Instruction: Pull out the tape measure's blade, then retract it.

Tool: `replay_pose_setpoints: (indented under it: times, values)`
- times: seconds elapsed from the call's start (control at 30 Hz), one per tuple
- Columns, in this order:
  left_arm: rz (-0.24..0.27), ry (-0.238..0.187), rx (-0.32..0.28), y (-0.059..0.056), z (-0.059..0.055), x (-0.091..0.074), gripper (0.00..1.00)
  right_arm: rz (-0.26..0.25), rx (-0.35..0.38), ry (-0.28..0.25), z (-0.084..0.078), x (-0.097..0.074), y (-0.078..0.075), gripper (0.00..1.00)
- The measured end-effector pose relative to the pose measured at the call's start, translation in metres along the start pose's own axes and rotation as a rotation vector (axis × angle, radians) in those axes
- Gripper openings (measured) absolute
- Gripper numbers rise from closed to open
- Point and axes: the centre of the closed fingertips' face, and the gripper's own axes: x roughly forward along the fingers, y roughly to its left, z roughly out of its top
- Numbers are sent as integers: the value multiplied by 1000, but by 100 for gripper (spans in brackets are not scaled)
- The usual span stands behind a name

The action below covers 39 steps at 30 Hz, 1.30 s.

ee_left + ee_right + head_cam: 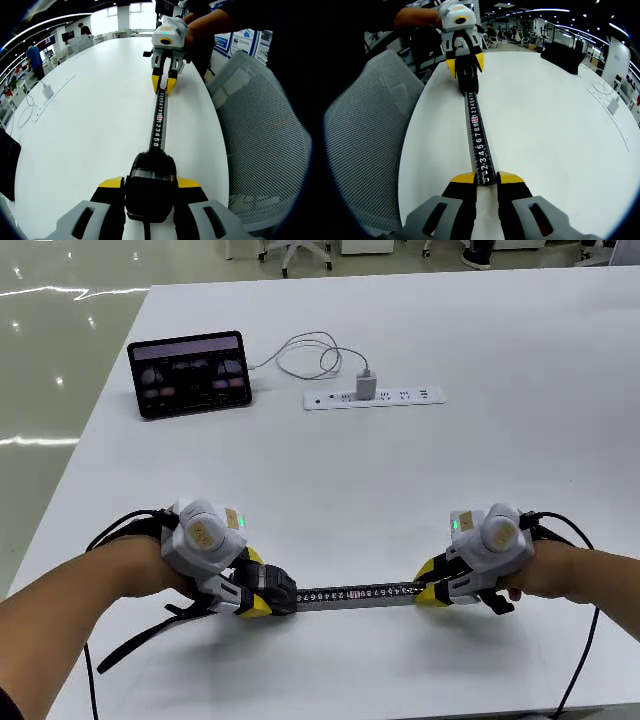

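Dark numbered blade (pixel 355 593) stretched across white surface (pixel 400 470)
Left tongs (pixel 258 590) clamp the black plastic tape-measure case (pixel 277 592) at 7 o'clock; right tongs (pixel 432 588) pinch the blade's tip at 5 o'clock, white numerals 1–9 legible.

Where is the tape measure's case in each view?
Head view: case low, left of centre, in the left gripper.
Left gripper view: case bottom centre, between its own jaws.
Right gripper view: case top, left of centre.
Shared landmark: the numbered blade running out of it.
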Motion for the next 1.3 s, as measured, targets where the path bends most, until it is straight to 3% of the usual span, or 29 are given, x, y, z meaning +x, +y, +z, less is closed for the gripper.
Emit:
replay_pose_setpoints:
  times: [1.3]
  values:
    - [3,-7,-3,0,1,0,33,-27,39,13,-28,-24,-5,11]
